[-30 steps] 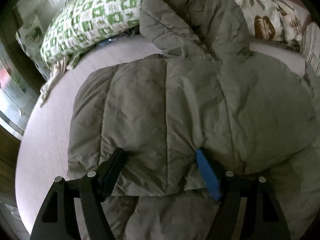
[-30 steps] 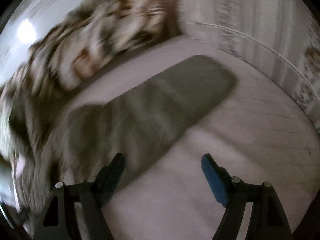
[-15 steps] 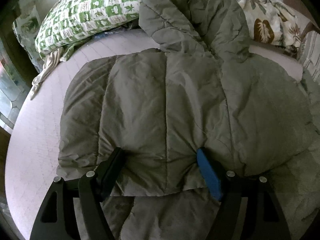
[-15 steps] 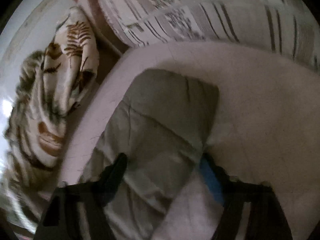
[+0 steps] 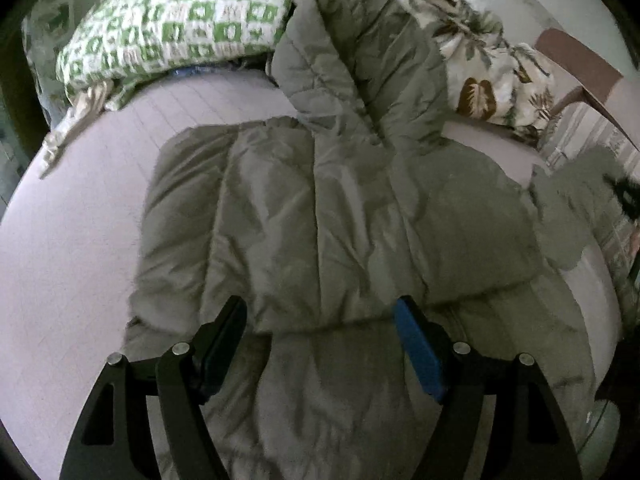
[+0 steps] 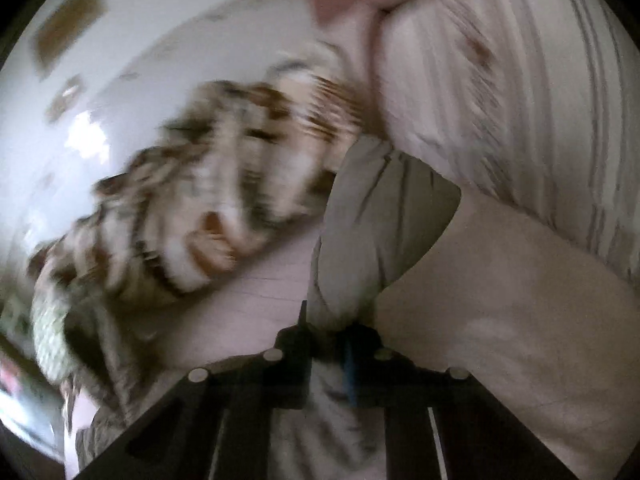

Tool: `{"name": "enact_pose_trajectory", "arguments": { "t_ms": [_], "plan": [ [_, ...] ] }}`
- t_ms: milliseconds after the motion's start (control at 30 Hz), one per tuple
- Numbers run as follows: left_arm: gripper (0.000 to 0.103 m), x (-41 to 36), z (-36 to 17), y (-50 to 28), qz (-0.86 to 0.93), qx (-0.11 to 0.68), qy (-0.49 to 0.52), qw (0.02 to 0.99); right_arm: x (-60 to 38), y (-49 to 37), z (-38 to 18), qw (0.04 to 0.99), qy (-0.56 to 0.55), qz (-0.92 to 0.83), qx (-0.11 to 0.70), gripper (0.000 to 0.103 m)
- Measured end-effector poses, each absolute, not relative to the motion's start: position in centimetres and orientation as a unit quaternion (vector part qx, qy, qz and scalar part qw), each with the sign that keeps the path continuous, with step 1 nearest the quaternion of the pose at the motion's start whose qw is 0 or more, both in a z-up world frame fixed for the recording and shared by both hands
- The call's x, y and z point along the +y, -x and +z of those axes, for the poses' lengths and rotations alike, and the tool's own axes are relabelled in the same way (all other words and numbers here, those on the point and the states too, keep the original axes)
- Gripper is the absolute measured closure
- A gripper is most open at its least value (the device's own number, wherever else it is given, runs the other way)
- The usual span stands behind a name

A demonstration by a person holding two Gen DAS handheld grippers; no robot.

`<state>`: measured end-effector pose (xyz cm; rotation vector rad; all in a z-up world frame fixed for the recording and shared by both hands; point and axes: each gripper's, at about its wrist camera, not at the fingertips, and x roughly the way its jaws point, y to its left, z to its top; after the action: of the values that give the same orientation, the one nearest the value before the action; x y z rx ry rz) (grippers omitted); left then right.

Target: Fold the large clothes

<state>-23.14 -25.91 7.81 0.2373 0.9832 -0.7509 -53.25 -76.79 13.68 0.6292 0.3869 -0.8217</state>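
The grey padded jacket (image 5: pixel 320 216) lies spread on the bed (image 5: pixel 80 240), hood (image 5: pixel 360 60) away from the camera toward the green-checked pillow (image 5: pixel 176 20) and the leaf-print bedding (image 5: pixel 492 76), hem nearest the left gripper (image 5: pixel 320 320). That gripper hangs over the folded hem edge with its jaws released and standing wide — the cloth passes under and between them, but the pads do not seem to press on it. The right gripper (image 6: pixel 326 332) has just been closing and is now clenched on the end of the jacket's sleeve (image 6: pixel 372 232), which rises bunched from the jaws toward the striped bedding (image 6: pixel 520 100) (the view is streaked with motion blur, so finer detail is lost). What the coming move likely turns on: the sleeve's long axis runs outward from the jacket's right side, seen at the far right of the left wrist view, so the right hand alone has it and would carry it across toward the body's midline. The left hand is nearer the hem and better placed to pin the body flat meanwhile.
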Motion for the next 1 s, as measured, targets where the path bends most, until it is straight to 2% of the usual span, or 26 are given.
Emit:
{"name": "enact_pose_trajectory", "arguments": {
  "t_ms": [133, 300, 533, 767, 867, 933, 967, 1000],
  "plan": [
    [0.026, -23.2, 9.2, 24.6, -0.345, 0.44, -0.114, 0.821, -70.0, 49.4, 17.3, 0.897, -0.23, -0.322, 0.2, 0.089],
    [0.026, -19.1, 10.7, 26.1, -0.306, 0.417, -0.129, 0.846, -61.3, 43.4, 17.4, 0.924, -0.185, -0.234, 0.238, 0.089],
    [0.026, -13.5, 12.0, 26.7, -0.285, 0.408, -0.095, 0.862, -50.3, 36.4, 13.3, 0.933, -0.17, -0.13, 0.289, 0.089],
    [0.026, -10.4, 12.2, 26.9, -0.279, 0.408, -0.064, 0.867, -39.4, 29.0, 6.7, 0.915, -0.155, -0.051, 0.369, 0.089],
    [0.026, -9.7, 12.0, 26.9, -0.278, 0.41, -0.058, 0.867, -37.2, 27.8, 4.3, 0.906, -0.145, -0.061, 0.394, 0.084],
    [0.026, -9.5, 11.8, 26.9, -0.278, 0.412, -0.054, 0.866, -36.6, 27.6, 3.1, 0.901, -0.139, -0.073, 0.405, 0.071],
    [0.026, -9.5, 11.8, 27.0, -0.278, 0.413, -0.052, 0.866, -36.5, 27.6, 3.0, 0.902, -0.142, -0.069, 0.402, 0.052],
    [0.026, -9.4, 11.7, 26.8, -0.277, 0.415, -0.05, 0.865, -36.4, 27.9, 3.1, 0.904, -0.145, -0.063, 0.398, 0.025]
  ]
}}
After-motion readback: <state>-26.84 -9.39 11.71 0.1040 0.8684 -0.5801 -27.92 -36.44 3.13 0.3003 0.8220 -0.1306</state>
